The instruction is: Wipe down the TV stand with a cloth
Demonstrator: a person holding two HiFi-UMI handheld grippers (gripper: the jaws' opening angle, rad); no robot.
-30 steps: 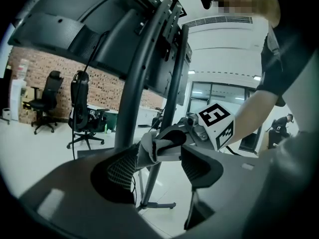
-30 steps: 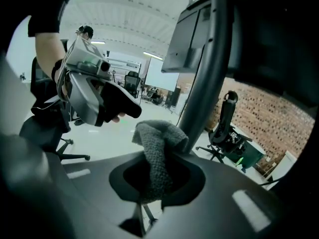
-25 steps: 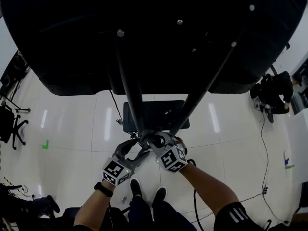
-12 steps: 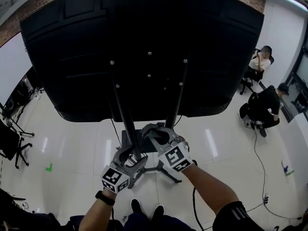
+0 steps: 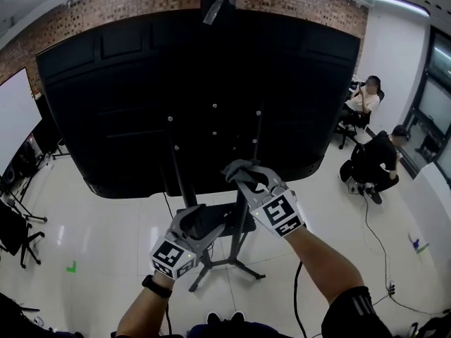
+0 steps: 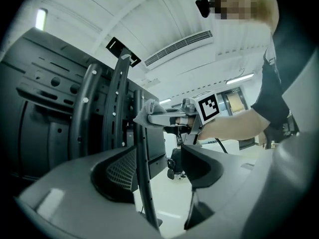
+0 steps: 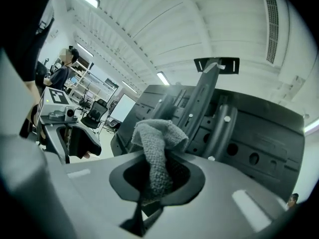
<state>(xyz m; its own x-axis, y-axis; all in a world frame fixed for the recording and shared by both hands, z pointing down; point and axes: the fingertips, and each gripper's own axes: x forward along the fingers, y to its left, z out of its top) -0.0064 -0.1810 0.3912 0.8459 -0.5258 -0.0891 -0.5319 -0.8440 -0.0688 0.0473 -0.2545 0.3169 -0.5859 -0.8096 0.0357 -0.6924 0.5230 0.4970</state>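
Note:
The TV stand carries a big black screen (image 5: 197,83), seen from behind, on two dark poles. My right gripper (image 5: 243,176) is shut on a grey cloth (image 5: 239,168) and holds it against the right pole (image 5: 252,143), just under the screen's lower edge. The right gripper view shows the cloth (image 7: 157,148) bunched between the jaws in front of the mounting rails (image 7: 199,108). Lower down, my left gripper (image 5: 194,225) is at the left pole (image 5: 177,178). That pole (image 6: 142,183) runs between its jaws, against the left pad, with a gap on the right.
The stand's legs (image 5: 229,265) spread over a glossy white floor. Two people (image 5: 363,98) (image 5: 380,159) sit at the right by a wall. An office chair (image 5: 14,232) stands at the left, and a cable (image 5: 380,248) trails along the floor at the right.
My right gripper has climbed the right pole with the cloth, from near the base to under the screen. The left gripper has stayed by the left pole. The view has tilted up.

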